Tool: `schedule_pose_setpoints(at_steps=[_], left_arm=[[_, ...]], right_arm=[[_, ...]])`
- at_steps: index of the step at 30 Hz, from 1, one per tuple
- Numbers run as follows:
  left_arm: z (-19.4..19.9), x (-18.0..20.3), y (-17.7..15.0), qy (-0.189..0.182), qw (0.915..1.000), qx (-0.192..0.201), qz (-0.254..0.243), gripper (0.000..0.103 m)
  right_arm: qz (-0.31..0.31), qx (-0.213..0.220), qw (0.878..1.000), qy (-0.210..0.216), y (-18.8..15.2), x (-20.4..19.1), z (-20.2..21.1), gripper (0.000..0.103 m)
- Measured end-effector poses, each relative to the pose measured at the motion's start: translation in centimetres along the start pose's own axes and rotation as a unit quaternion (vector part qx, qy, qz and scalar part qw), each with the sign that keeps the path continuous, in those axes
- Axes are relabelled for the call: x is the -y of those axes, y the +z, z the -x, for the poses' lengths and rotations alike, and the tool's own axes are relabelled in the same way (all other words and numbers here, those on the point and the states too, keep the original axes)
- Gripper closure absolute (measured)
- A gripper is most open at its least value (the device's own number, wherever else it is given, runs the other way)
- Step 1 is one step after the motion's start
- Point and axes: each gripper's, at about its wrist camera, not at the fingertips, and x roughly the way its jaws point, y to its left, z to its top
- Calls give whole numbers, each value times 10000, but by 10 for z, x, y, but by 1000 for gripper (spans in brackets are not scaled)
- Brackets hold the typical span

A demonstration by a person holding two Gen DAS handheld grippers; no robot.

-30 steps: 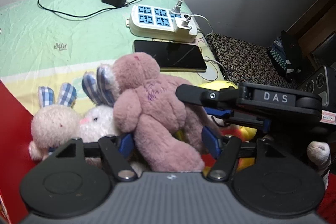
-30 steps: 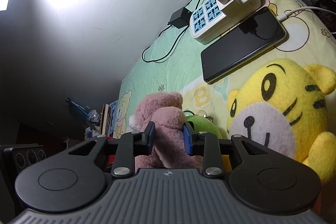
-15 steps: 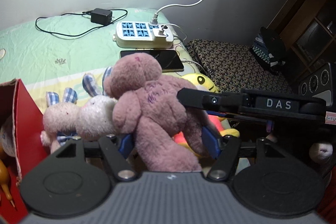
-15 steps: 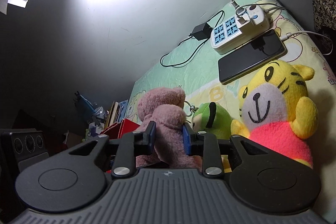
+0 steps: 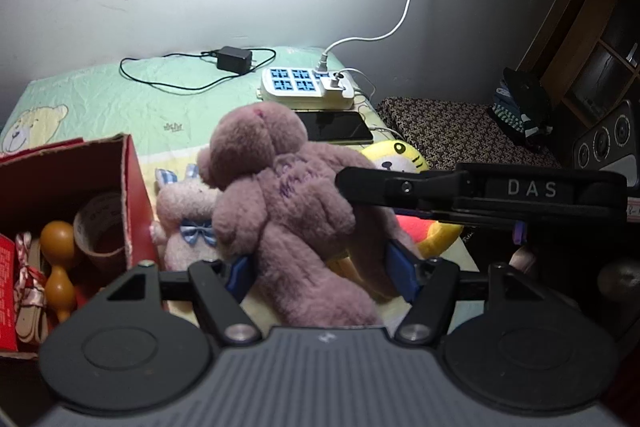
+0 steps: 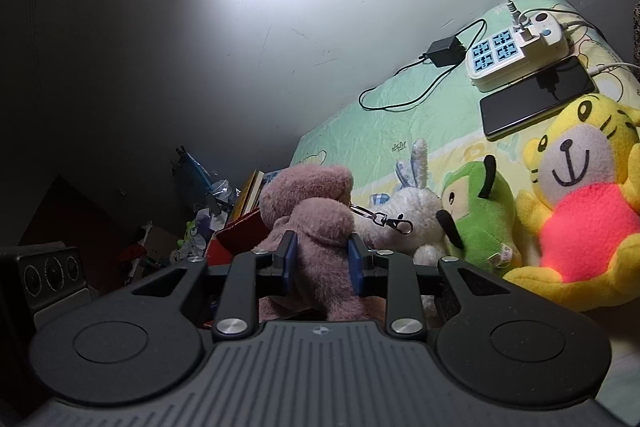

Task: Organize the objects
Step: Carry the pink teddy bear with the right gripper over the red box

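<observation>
Pink teddy bear point(image 5: 288, 211): held up in front of both my tools, above the bed, its head toward the wall.
Right tool point(image 6: 322, 259): my blue pads are pressed into the bear's plush on both sides, gripping it; a metal clasp point(image 6: 390, 221) hangs off the bear just right of the pads.
Left tool point(image 5: 320, 273): spread wide; the bear's lower body sits between my pads, and I cannot tell whether either pad touches it.
Red box point(image 5: 132, 187): to the left of my left tool, open-topped, with a wooden gourd point(image 5: 58, 263) and a cup point(image 5: 100, 227) inside.
Bunny toy point(image 5: 184, 223): lying just behind the bear, beside the red box.
Green plush point(image 6: 478, 215): right of my right tool, next to the yellow tiger plush point(image 6: 580, 203).
Phone point(image 5: 338, 131) and power strip point(image 5: 308, 87): far beyond the bear, near the wall.
</observation>
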Motion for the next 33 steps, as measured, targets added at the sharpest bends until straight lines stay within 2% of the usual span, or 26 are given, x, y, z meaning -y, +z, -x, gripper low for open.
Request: schedule_pose_setpoints(at_steps=[7,20,27,33], left_arm=[[31,-35,-11,85,9998,199,-25,36],[88,-155,-28,417,9983,300,287,36],[100,-217,-32,624,9973,265,276,36],[85,-263,-31,797,9966,-20,201,35]], right_arm=[[135,-13,9999,31,-13,-36,-26,74],[224,-245,9990,291,-46,-112,-128,74],[45,-320,9986,413,-63,-137,-188,74],[-41,-310,9994,149,-78,-147,-232,74]])
